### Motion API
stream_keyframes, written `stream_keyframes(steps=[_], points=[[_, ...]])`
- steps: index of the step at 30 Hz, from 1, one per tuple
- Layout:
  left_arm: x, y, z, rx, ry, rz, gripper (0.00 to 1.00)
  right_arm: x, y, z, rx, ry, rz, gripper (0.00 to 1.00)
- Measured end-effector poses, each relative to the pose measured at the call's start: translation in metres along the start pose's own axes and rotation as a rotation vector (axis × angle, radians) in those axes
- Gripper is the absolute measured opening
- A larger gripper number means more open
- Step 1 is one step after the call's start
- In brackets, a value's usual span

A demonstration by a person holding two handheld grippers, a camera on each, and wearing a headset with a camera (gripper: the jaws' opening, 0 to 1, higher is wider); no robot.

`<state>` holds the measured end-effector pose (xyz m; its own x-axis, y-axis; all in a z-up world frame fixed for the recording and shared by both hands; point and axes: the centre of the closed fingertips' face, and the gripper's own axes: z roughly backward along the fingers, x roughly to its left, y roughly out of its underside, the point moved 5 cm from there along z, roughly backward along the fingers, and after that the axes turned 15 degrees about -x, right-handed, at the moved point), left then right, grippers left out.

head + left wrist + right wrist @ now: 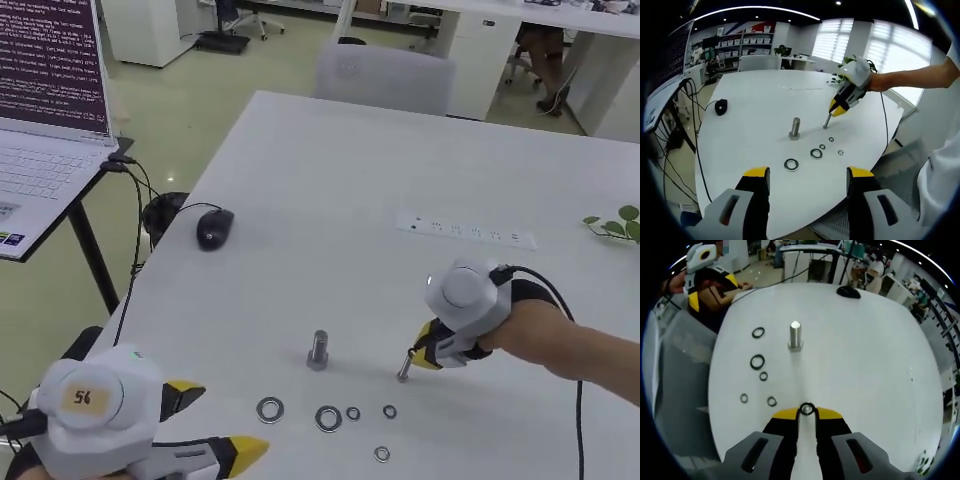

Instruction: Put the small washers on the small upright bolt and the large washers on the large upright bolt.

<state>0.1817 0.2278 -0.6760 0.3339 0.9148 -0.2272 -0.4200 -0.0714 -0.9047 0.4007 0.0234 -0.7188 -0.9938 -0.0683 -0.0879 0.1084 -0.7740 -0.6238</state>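
The large upright bolt (318, 350) (795, 127) (795, 335) stands on the white table (330, 200). To its right my right gripper (420, 357) (834, 107) (807, 416) is shut on the small bolt (404, 369) (827, 121) (807, 409), whose lower end is at the tabletop. Two large washers (270, 409) (328, 418) and three small washers (353, 413) (389, 411) (382, 454) lie flat in front of the bolts. My left gripper (218, 422) (809, 172) is open and holds nothing, near the table's front-left edge, short of the nearest large washer (791, 164).
A black mouse (214, 228) with its cable lies at the table's left side. A white power strip (465, 230) lies further back on the right. A laptop (40, 110) sits on a stand at left, a grey chair (380, 75) behind the table, plant leaves (618, 225) at right.
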Motion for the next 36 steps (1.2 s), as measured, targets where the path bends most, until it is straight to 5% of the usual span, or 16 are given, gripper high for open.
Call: stream_keyframes(steps=[20,36], points=[[0.004,-0.001,0.003,-0.003,-0.012,-0.003,0.62,-0.001,0.009,-0.015,0.046,-0.016,-0.007,0.13],[0.004,0.000,0.005,0.004,-0.018,-0.001,0.62,0.000,0.032,-0.037,0.088,-0.005,-0.043,0.11]])
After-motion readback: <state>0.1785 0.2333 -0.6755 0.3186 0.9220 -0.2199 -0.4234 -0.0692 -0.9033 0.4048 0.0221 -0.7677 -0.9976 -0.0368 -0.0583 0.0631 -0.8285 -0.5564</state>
